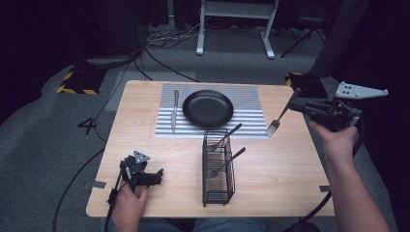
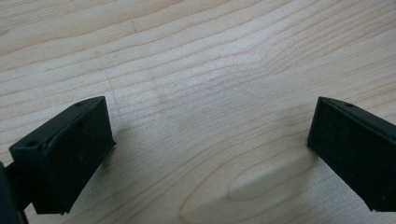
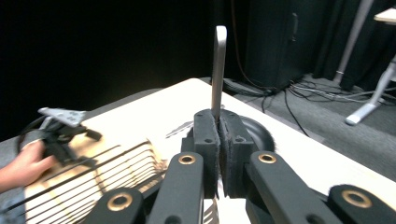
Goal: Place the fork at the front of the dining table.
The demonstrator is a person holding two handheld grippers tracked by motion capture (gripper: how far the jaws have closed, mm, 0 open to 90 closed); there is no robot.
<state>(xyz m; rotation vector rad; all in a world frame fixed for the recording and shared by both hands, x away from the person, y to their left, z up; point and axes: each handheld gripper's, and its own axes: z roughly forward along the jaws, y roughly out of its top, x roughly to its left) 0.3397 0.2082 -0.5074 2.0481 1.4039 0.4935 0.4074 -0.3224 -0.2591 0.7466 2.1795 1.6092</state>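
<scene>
- On the light wooden table (image 1: 290,183), a grey-and-white striped placemat (image 1: 251,116) lies toward the far edge, with a round black plate (image 1: 208,108) at its centre.
- A silver table knife (image 1: 174,110) lies on the mat just left of the plate, lengthwise toward the far edge, apart from the plate's rim.
- Near the table's middle stands a black wire cutlery basket (image 1: 218,186), its far end just at the mat's near edge. Two utensils with dark handles lean out of it to the right; what kind they are is too small to tell.
- Right gripper (image 1: 303,106): held in the person's right hand (image 1: 338,137) above the table's right edge, well clear of the surface. Its jaws are clamped on the handle of a silver metal fork (image 1: 280,118); the fork slants down and left, tines hanging over the mat's right end, just off the mat's corner.
- Right gripper view: the two padded jaws (image 3: 218,140) press together with the fork handle (image 3: 218,70) rising upright between them. Plate (image 3: 257,130) and basket (image 3: 102,172) lie beyond; the other hand and its gripper (image 3: 60,133) sit at far left.
- Left gripper (image 1: 157,175): held by the left hand (image 1: 128,200) low at the table's near-left corner, pointing right, well apart from the basket.
- Left gripper view: its jaws (image 2: 210,149) stand wide apart, nothing between them, bare wood grain (image 2: 205,70) close beneath.
</scene>
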